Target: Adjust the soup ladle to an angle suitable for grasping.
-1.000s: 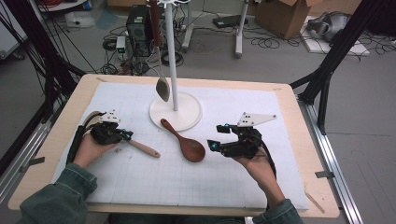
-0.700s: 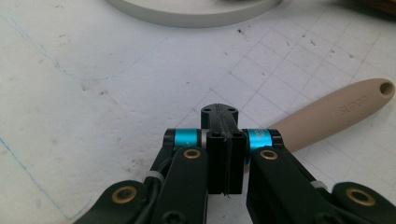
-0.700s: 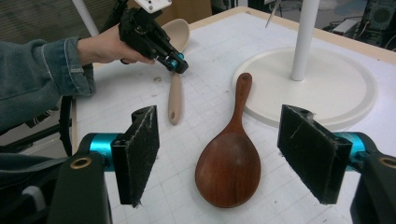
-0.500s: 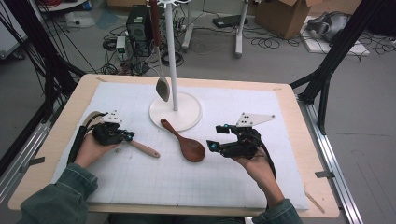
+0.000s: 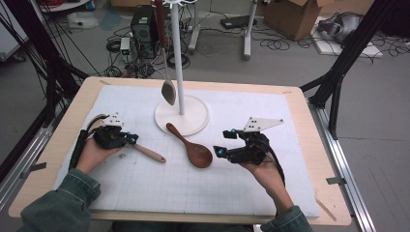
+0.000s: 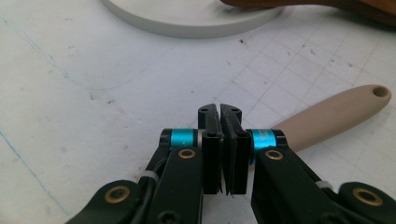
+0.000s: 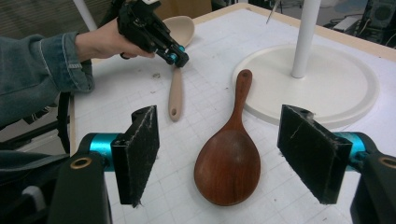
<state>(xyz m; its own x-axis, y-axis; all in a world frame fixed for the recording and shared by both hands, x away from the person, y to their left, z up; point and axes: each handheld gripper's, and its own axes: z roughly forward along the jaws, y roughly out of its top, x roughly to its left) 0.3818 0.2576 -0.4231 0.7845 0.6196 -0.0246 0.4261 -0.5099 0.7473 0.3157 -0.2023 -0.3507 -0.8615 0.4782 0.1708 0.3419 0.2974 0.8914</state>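
- No text, label, brand or number can be read.
- The beige spoon handle (image 6: 336, 114) bears a faint embossed mark near its holed end, too faint to read.

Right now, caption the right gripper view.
Open right gripper hovers over dark wooden spoon beside white stand base.
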